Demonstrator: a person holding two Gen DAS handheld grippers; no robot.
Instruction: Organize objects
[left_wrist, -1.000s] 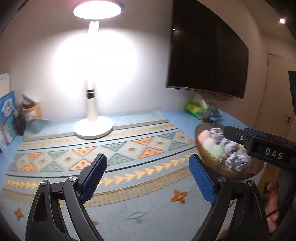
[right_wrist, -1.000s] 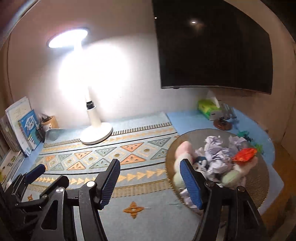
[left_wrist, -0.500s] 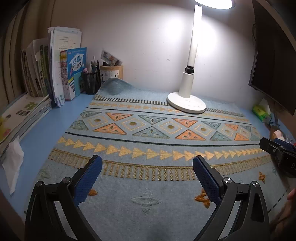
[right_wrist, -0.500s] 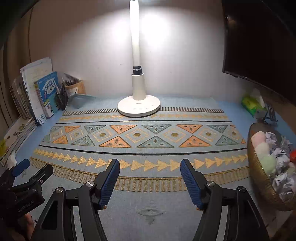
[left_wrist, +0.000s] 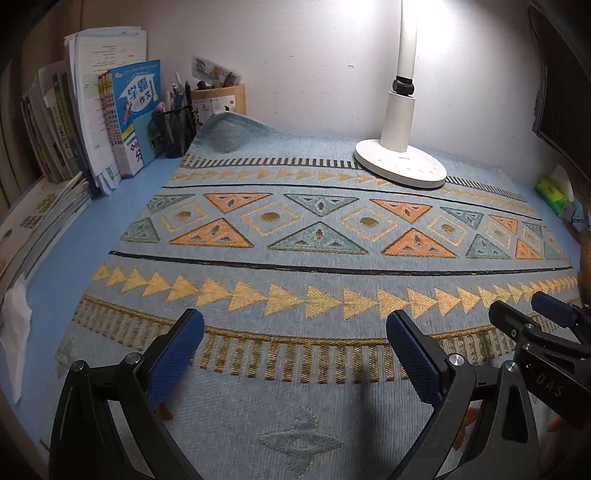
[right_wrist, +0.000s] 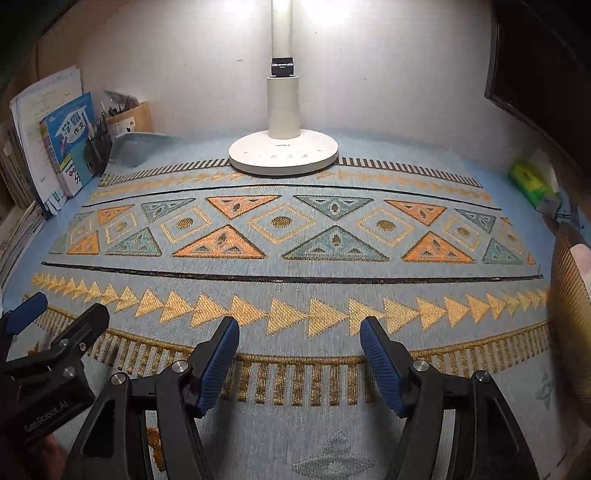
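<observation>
bare mat (right_wrist: 295, 280), basket (right_wrist: 569, 295) at right edge

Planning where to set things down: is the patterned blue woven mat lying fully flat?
Not fully. The patterned blue woven mat lies spread, but its far left corner curls up against the black mesh pen holder.

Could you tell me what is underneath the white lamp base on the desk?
The lamp base stands on the far edge of the patterned mat, covering part of its striped border. A blue desk surface shows beside the mat; whether anything else lies under the base is hidden.
</observation>
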